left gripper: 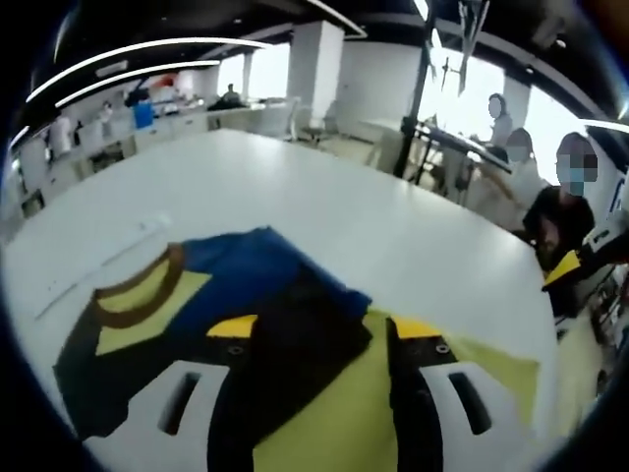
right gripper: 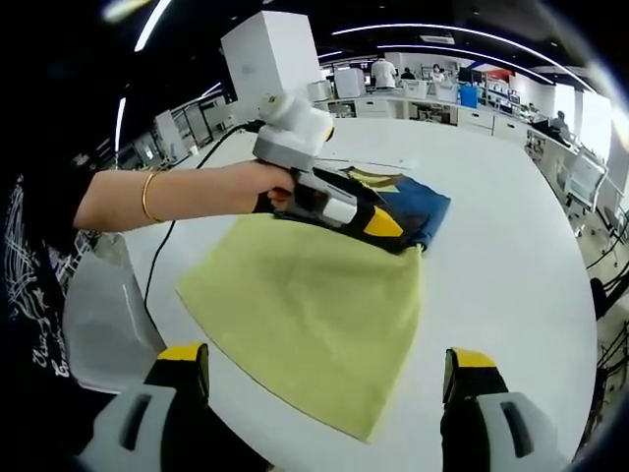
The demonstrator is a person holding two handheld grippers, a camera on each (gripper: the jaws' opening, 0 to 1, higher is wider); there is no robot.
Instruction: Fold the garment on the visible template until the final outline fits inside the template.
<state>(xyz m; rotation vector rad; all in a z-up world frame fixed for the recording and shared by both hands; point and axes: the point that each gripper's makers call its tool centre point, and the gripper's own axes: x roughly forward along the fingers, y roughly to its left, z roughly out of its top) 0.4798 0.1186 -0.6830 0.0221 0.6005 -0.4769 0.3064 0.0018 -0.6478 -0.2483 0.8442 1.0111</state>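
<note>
The garment [right gripper: 398,211], dark blue and black with yellow-brown striped trim, sits upper centre in my right gripper view, bunched at the far edge of the yellow-green template [right gripper: 314,305]. My left gripper [right gripper: 378,224] is down on it there; in the left gripper view black cloth lies between the jaws, so I reckon it's pinching a fold, but I honestly can't tell. My right gripper [right gripper: 324,379] hangs back at the bottom of the frame, jaws wide, holding nothing, probably to keep everything in sight. Big white table [right gripper: 491,147], open office, people standing around at the edges.
</note>
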